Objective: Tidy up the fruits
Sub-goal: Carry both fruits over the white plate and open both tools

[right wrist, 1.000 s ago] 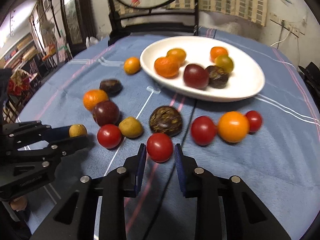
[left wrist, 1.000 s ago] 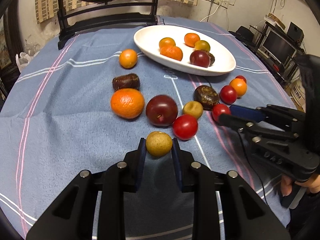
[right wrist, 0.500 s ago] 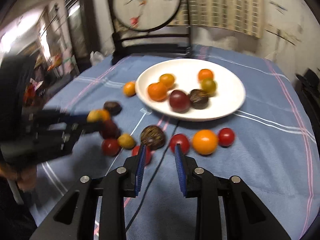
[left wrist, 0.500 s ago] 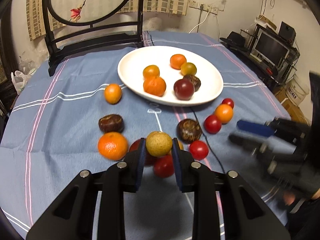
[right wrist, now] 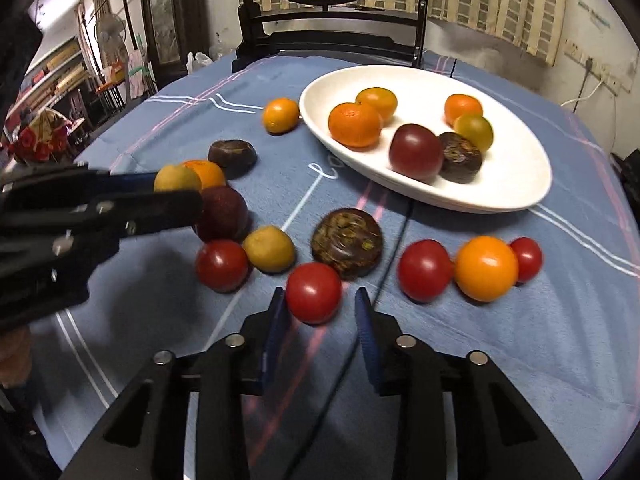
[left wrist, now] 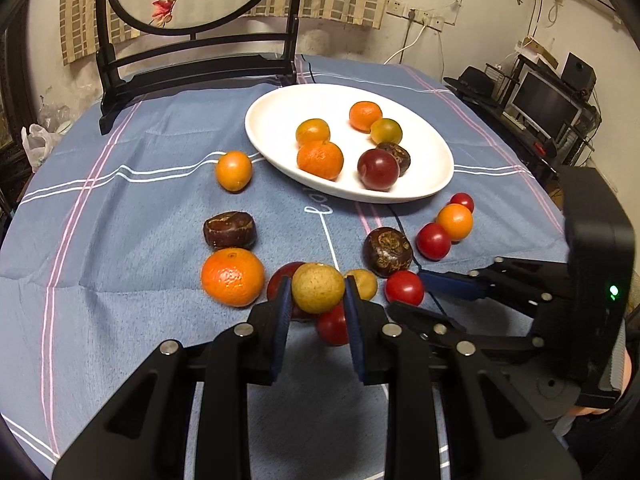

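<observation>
Between the blue pads of the left gripper (left wrist: 318, 292), dead ahead at 12 o'clock and lifted clear of the cloth (left wrist: 140, 200), sits a tan fruit (left wrist: 318, 288), pinched across its middle. Looks round, matte and faintly speckled, with a thin dry shell. Seems light and somewhat brittle, so calls for gentle pressure at the widest girth, never at the poles. Off at 3 o'clock from it reaches the right gripper (left wrist: 406, 292), jaws just now closing on a red tomato (right wrist: 314, 292) and pinching it at the very tips, low over the cloth. Shows glossy, taut, smooth skin. Probably slippery and easily bruised, apt to squirt forward out of so shallow a hold, hence worth seating deeper between the pads. Up at 1 o'clock from the tan fruit lies a white oval plate (left wrist: 280, 108), glazed and shallow, already holding tangerines, a plum and darker fruit. Scattered from 9 to 2 o'clock on the soft blue striped fabric: a dimpled tangerine (left wrist: 232, 276), a wrinkled brown fruit (left wrist: 229, 230), more tomatoes, a second tan fruit (right wrist: 269, 249). All round, all likely to roll at a nudge.
</observation>
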